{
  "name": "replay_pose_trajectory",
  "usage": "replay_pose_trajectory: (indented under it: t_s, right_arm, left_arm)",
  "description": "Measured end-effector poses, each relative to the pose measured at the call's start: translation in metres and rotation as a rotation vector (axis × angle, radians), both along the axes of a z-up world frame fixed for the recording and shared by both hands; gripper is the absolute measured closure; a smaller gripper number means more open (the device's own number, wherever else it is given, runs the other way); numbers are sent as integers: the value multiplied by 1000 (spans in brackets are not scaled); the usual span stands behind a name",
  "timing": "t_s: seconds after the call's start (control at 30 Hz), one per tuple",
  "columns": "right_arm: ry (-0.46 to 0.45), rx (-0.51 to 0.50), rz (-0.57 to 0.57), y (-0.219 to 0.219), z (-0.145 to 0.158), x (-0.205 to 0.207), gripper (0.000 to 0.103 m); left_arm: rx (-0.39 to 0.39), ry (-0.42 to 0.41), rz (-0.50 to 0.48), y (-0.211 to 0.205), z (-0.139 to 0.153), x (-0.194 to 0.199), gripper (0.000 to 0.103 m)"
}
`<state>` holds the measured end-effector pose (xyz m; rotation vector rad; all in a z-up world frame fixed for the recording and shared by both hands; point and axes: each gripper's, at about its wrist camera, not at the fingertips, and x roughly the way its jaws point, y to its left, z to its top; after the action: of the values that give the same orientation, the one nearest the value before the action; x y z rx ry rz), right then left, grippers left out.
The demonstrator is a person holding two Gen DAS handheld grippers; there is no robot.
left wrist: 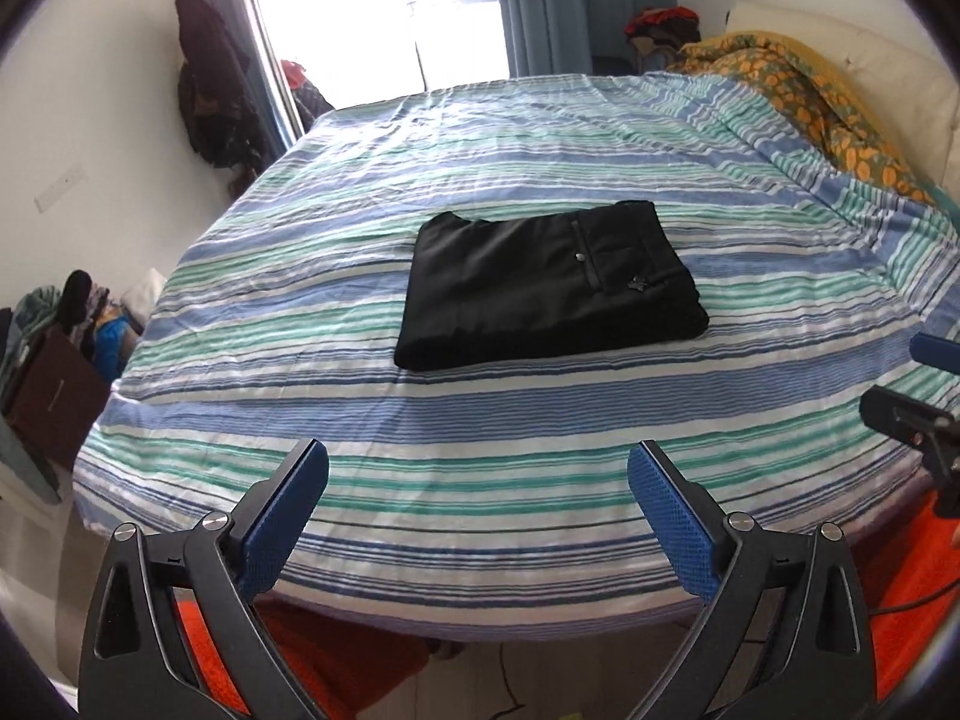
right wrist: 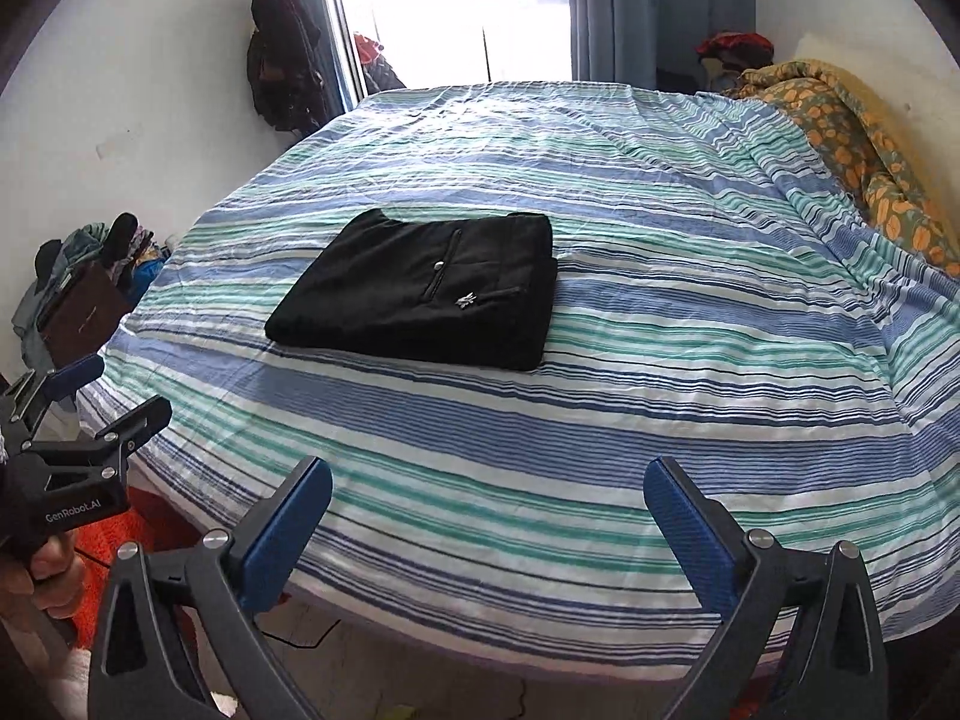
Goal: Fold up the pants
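Observation:
The black pants lie folded into a compact rectangle in the middle of the striped bed; a back pocket with a small button faces up. They also show in the right wrist view. My left gripper is open and empty, held back over the bed's near edge, well short of the pants. My right gripper is open and empty too, also over the near edge. The left gripper shows at the left edge of the right wrist view, and the right one at the right edge of the left wrist view.
A yellow floral blanket is heaped at the bed's far right by a white pillow. Dark clothes hang on the left wall. A pile of clothes and a brown bag sit on the floor at left. Orange rug below.

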<state>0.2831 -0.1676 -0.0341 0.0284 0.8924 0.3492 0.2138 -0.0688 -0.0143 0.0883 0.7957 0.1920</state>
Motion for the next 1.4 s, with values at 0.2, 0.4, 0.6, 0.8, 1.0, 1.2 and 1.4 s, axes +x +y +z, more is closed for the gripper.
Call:
replay_pose_trajectory:
  t_s: [0.2,0.4,0.6,0.8,1.0,1.2,1.4]
  right_arm:
    - [4,-63,-6,9,10,-18,0]
    - [33,-110,-10,13,14,-30,0]
    - [68,-115,23,25,9,-47,0]
    - [51,-143,73,39,15,-63,0]
    - [63,-148,80,40,15,-64,0]
    - [71,-148,75,37,18,-68,0]
    - [75,-154,68,36,18,-68,0]
  left_arm:
    - [-54,14,-3,-1,4,-10,3]
    - [-31,76,3,-5,0,-15,3]
    - [-22,96,-33,-8,-1,-34,0]
    - [-67,136,-5,2,4,-41,0]
    - [-71,150,-6,2,9,-45,0]
    - [-56,151,-14,1,9,-44,1]
    - [-53,157,-9,3,6,-44,1]
